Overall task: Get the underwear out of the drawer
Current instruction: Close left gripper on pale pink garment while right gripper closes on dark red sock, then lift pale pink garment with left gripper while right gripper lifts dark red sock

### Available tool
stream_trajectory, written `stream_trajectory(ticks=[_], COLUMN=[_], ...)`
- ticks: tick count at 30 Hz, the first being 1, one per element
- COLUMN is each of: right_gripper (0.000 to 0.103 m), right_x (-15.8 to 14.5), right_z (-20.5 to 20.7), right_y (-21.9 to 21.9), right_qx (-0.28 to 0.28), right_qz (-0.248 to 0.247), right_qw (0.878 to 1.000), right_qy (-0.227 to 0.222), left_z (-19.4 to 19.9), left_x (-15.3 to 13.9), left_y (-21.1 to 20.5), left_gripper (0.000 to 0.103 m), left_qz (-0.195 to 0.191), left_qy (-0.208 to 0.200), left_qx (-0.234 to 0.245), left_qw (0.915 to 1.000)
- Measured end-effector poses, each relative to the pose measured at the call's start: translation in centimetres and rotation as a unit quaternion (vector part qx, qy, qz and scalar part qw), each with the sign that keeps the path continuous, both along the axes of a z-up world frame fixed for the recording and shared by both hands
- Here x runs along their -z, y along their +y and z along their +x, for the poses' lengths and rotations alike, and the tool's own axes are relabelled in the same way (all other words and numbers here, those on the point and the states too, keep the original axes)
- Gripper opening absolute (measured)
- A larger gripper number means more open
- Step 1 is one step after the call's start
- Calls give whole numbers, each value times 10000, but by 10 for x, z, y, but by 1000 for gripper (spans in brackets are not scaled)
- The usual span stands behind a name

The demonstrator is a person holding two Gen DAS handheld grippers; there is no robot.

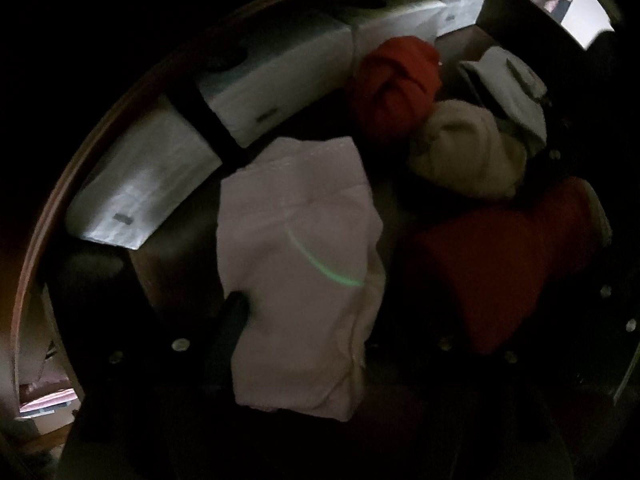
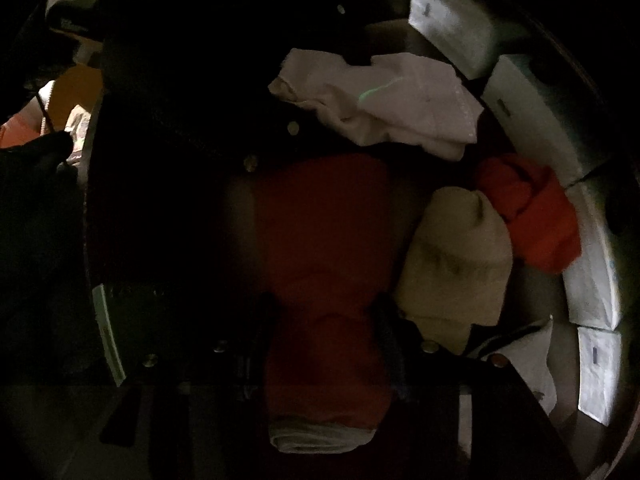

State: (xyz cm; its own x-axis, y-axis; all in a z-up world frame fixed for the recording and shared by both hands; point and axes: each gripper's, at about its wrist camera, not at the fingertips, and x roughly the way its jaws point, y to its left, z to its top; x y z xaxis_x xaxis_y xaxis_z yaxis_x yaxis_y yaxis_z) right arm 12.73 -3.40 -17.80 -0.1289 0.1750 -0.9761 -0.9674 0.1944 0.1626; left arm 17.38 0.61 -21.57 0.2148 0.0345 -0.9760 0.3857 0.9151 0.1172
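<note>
left hand-held gripper pinching pale pink underwear, right hand-held gripper pinching dark red underwear (grey waistband only in right view)

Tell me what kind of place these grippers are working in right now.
Most likely the inside of a dim clothes drawer at home: folded garments lie loose in it, a pale pink garment, a dark red garment, a beige bundle, with white boxes lined along its wall.

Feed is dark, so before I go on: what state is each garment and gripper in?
Pale pink folded underwear: between left gripper fingers.
Dark red folded underwear: between right gripper fingers.
Bright red rolled bundle: free in the drawer.
Beige rolled bundle: free in the drawer.
Grip closure: cannot tell.
</note>
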Motion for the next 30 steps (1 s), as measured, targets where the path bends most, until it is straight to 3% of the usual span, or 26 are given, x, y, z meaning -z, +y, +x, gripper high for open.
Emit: stream_trajectory(ticks=[2, 3, 5, 8, 22, 30], right_gripper=[41, 37, 32, 30, 29, 29], right_x=[-1, -3, -8, -20, -38, -49], right_z=[-1, -1, -3, -2, 2, -19], right_y=[-8, -9, -11, -16, -43, -51], right_qx=[122, 180, 245, 398, 1376, 1811], right_qz=[45, 72, 119, 267, 1021, 1463], right_qw=[9999, 9998, 9994, 9984, 9832, 9693], right_qy=[-91, -111, -204, -288, -626, -794], left_z=[2, 1, 1, -4, -19, -52], left_x=[-2, -5, -9, -13, -62, -54], left_y=[2, 2, 5, 10, 30, 23], left_gripper=[65, 58, 36, 21, 15, 15], left_qz=[-38, -57, -102, -205, -626, -717], left_qy=[-7, -48, -137, -247, -856, -1271], left_qx=[-3, 22, 145, 141, -280, -539], left_qw=[10000, 10000, 9997, 9994, 9940, 9878])
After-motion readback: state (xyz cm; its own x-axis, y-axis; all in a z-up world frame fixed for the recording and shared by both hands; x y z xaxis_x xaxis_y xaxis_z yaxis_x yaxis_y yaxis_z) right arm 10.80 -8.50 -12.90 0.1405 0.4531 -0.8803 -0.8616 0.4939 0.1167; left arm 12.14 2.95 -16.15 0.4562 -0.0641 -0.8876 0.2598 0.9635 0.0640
